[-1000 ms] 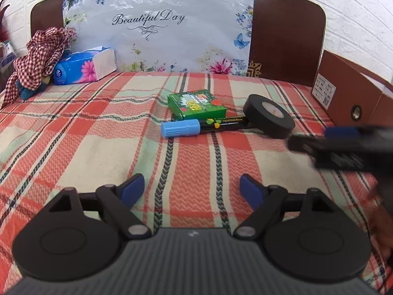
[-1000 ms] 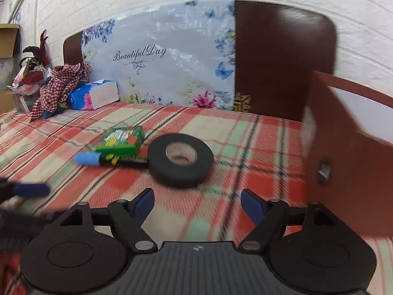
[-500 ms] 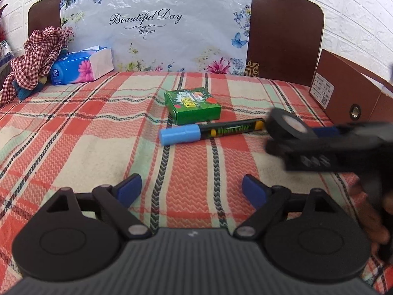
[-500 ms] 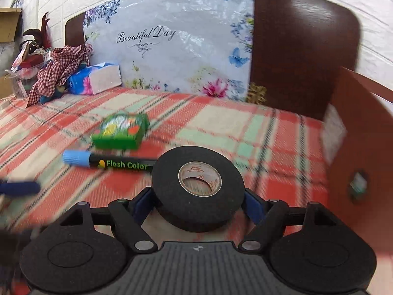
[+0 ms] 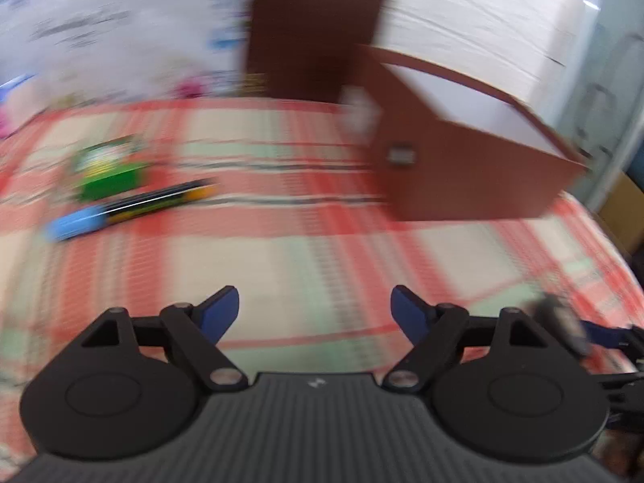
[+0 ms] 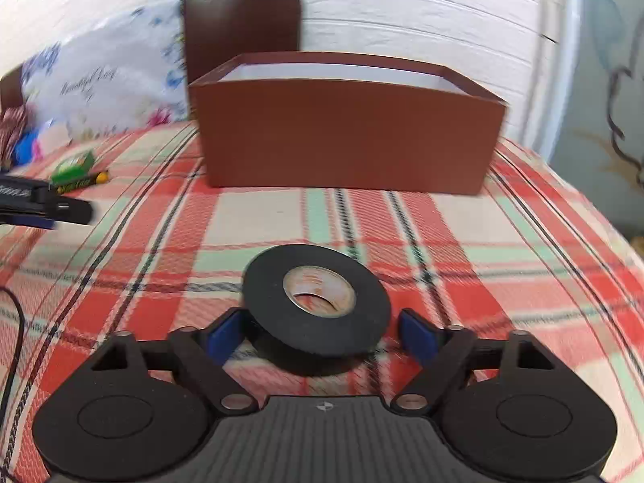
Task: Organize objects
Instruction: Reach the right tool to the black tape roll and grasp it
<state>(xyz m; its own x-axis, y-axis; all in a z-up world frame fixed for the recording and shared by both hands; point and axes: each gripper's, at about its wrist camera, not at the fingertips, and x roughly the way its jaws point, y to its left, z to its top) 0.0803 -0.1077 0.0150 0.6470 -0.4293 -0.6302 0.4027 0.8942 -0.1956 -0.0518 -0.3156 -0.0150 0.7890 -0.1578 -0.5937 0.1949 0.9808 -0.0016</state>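
Setting: home bedroom; a bed is shown spread with a red, green and cream plaid cover (image 6: 402,225); a dark brown headboard (image 6: 241,36) is seen against a white brick-pattern wall (image 6: 402,16); a floral "Beautiful Day" panel (image 6: 92,92) is propped beside it.

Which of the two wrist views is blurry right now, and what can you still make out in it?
Left wrist view: heavy motion smear, yet the green box, marker and brown box remain recognisable. Right wrist view: mostly sharp on the tape roll and brown box, with fisheye bending at the edges.
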